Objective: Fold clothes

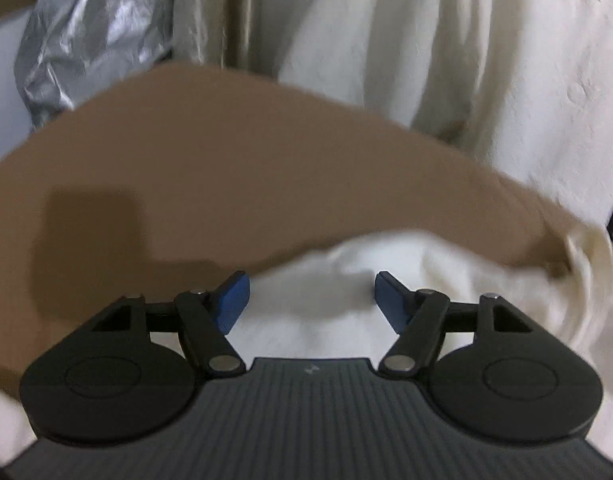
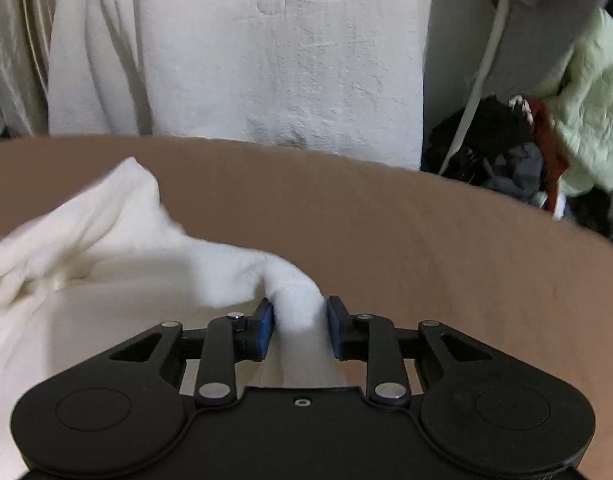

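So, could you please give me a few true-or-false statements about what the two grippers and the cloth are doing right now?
1. The right gripper has a bunch of the white cloth between its fingers. True.
2. The left gripper is shut on the cloth. False: its fingers stand wide apart, with the cloth below them and nothing gripped.
3. The cloth lies on a brown table. True.
4. The cloth is already folded into a neat square. False: it lies rumpled and bunched.
5. A pile of dark clothes shows beyond the table at the right of the right wrist view. True.
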The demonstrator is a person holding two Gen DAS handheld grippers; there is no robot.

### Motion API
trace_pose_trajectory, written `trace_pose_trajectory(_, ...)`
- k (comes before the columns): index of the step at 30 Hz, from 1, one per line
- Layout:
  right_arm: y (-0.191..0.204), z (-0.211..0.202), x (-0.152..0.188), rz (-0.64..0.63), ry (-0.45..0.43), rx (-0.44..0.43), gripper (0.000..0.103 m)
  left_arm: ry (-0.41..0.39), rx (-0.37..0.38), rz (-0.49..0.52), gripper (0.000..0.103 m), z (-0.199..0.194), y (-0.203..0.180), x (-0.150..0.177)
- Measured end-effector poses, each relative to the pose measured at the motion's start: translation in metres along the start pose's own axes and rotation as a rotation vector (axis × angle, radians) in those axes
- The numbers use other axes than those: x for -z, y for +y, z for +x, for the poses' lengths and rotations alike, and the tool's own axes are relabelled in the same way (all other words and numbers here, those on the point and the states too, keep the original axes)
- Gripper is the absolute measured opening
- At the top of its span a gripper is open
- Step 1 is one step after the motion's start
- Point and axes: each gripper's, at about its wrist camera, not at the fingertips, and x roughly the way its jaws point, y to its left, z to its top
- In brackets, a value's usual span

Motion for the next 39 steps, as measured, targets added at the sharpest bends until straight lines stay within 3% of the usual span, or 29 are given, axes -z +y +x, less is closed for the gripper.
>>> trace_pose_trajectory(1, 0.001, -0.006, 0.003, -0.009, -0.025, -0.01, 0.052, -0.001, 0.014, 0.02, 0.07, -0.003, 0.001, 0.005)
trace_pose_trajectory(5, 0.009, -0.025, -0.001, -0.088, -0.141, -0.054, 0.055, -0.041, 0.035, 0.184, 0.071, -0.012, -0.014, 0.015)
trace_pose_trajectory(7, 0.01, -0.033, -0.014, -0.076, -0.171, -0.107, 0.062, -0.057, 0.023, 0.245, 0.072, -0.011, -0.029, 0.013)
trace_pose_trajectory(11, 0.028, -0.024, -0.032, -0.071, -0.116, -0.236, 0.068, -0.032, -0.04, 0.262, 0.075, -0.01, -0.041, 0.013)
trace_pose_trajectory(16, 0.068, 0.005, -0.042, -0.161, -0.019, -0.247, 0.07, -0.012, -0.059, 0.328, 0.081, 0.001, -0.038, 0.009)
trace_pose_trajectory(18, 0.08, 0.021, -0.043, -0.202, 0.025, -0.235, 0.077, 0.002, -0.094, 0.302, 0.08, 0.003, -0.029, 0.012)
trace_pose_trajectory(19, 0.085, 0.029, -0.043, -0.22, 0.04, -0.215, 0.082, -0.003, -0.081, 0.269, 0.077, 0.0, -0.023, 0.013)
trace_pose_trajectory(21, 0.095, 0.045, -0.043, -0.255, 0.046, -0.155, 0.083, -0.007, -0.049, 0.207, 0.067, -0.006, -0.011, 0.014)
trace_pose_trajectory(22, 0.101, 0.052, -0.044, -0.274, 0.048, -0.122, 0.088, -0.016, -0.045, 0.162, 0.062, -0.013, -0.002, 0.014)
trace_pose_trajectory(24, 0.105, 0.067, -0.044, -0.287, 0.078, -0.096, 0.098, -0.06, -0.049, 0.045, 0.062, -0.034, 0.019, 0.016)
trace_pose_trajectory(26, 0.107, 0.081, -0.044, -0.294, 0.117, -0.083, 0.097, -0.12, -0.027, -0.087, 0.062, -0.058, 0.044, 0.022)
trace_pose_trajectory(27, 0.107, 0.083, -0.044, -0.284, 0.117, -0.1, 0.087, -0.122, -0.014, -0.118, 0.062, -0.066, 0.053, 0.026)
trace_pose_trajectory(28, 0.106, 0.081, -0.045, -0.262, 0.101, -0.132, 0.046, -0.119, -0.006, -0.135, 0.062, -0.073, 0.059, 0.03)
trace_pose_trajectory(29, 0.105, 0.076, -0.047, -0.237, 0.086, -0.16, 0.023, -0.115, 0.002, -0.153, 0.062, -0.079, 0.066, 0.035)
trace_pose_trajectory(30, 0.105, 0.068, -0.049, -0.215, 0.04, -0.164, 0.014, -0.12, -0.009, -0.156, 0.062, -0.086, 0.07, 0.04)
trace_pose_trajectory(32, 0.104, 0.044, -0.054, -0.18, -0.102, -0.122, 0.011, -0.135, -0.045, -0.168, 0.062, -0.098, 0.076, 0.05)
trace_pose_trajectory(34, 0.104, 0.038, -0.054, -0.137, -0.192, -0.02, 0.011, -0.13, -0.052, -0.204, 0.061, -0.108, 0.081, 0.066)
trace_pose_trajectory(38, 0.103, 0.054, -0.047, -0.079, -0.075, -0.007, 0.019, -0.12, -0.067, -0.277, 0.062, -0.127, 0.092, 0.096)
trace_pose_trajectory(39, 0.103, 0.049, -0.042, -0.063, -0.081, -0.005, 0.032, -0.099, -0.071, -0.273, 0.062, -0.127, 0.091, 0.103)
